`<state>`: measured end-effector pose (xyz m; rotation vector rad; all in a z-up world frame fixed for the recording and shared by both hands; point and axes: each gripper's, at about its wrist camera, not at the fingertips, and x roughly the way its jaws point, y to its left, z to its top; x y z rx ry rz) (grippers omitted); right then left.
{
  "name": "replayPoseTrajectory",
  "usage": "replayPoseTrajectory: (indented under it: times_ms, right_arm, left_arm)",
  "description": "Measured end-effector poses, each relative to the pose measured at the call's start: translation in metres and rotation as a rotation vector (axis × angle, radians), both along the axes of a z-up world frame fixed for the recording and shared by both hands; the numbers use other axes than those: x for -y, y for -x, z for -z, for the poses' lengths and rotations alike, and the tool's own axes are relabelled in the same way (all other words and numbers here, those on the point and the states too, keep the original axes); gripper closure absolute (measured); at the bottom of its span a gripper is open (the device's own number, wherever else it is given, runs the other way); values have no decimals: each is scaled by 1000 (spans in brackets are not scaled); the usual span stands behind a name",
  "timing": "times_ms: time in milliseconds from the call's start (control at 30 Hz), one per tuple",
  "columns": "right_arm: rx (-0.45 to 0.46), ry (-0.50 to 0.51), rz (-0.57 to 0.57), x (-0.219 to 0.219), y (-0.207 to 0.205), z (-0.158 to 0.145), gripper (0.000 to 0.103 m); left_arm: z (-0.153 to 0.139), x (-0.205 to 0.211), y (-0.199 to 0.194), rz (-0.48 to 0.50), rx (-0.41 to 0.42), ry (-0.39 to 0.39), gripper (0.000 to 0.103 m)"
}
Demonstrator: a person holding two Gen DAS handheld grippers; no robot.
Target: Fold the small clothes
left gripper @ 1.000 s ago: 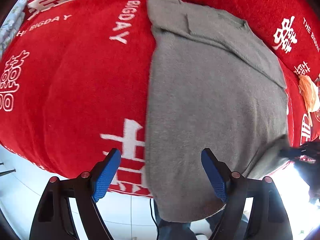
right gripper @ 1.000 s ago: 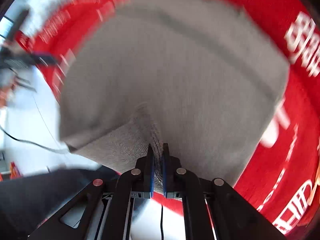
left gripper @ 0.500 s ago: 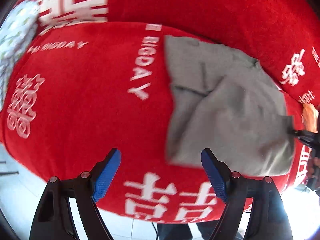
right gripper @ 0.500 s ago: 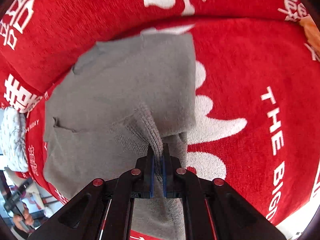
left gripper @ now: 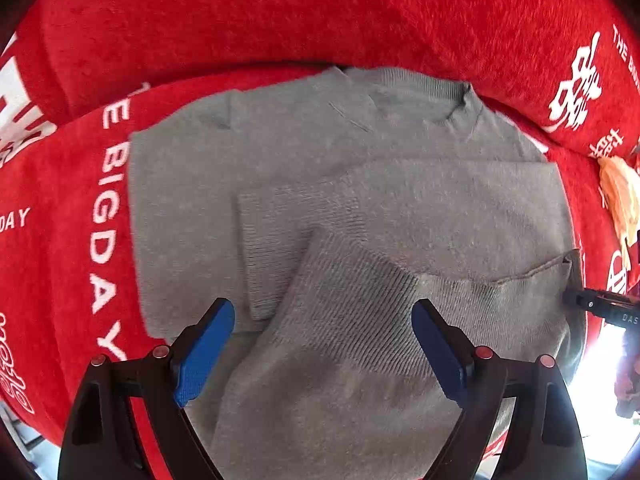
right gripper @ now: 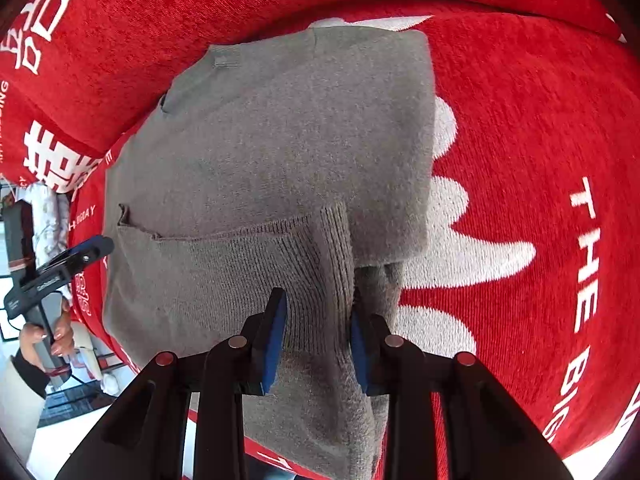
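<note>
Grey knit sweater (left gripper: 400, 216) lies on red sofa cover (left gripper: 280, 12) with white lettering, neckline toward the backrest, lower part doubled up over the chest; ribbed hem (left gripper: 352, 304) lies on top near the seat's front edge; one corner hangs off the edge. Left gripper (left gripper: 322, 354) spread wide, blue pads (left gripper: 202, 354) either side of the ribbed hem, gripping nothing. Right gripper (right gripper: 316, 340) parted, pads (right gripper: 274, 340) flanking a raised ridge of ribbing, not pinching it. Yellowish cloth (left gripper: 620, 196) on the cover at far right, cut by the frame edge; pale patterned fabric (right gripper: 50, 216) at far left in the right wrist view, mostly hidden; floor past the seat edge overexposed, nothing readable; hand (right gripper: 46, 340) on the left gripper's handle in view; whether the sleeve is tucked beneath the fold cannot be told.
</note>
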<state>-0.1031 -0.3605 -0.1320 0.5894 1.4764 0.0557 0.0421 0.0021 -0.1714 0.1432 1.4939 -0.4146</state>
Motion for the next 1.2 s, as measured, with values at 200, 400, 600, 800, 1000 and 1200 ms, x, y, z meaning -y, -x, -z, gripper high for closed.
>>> replayPoseTrajectory:
  times_ms: [200,400,600,800,1000,1200]
  right_arm:
    - [-7,30,-21,-3,-4,0,70]
    - [14,178,-67,-30,2,-17,97]
    - [135,232,-55,-43,12,-77,97]
    - [281,292,-76,-30,-36,-126,97]
    - [284,269,-83,-18,-110,-95,96]
    - [175,234,-34,-9,-154,-21,97]
  left_arm:
    - [8,-5,12,21,-1,-38,86]
    - [-12,-9,27,86,48,7,95]
    - [-62,-37,24,28,97,93,95]
    - [-103,-46,-5,-11,209,123,95]
    - [-77,-40,-57,-63,253,76,95]
    - [-11,-32,-89,-129,200,-21,95]
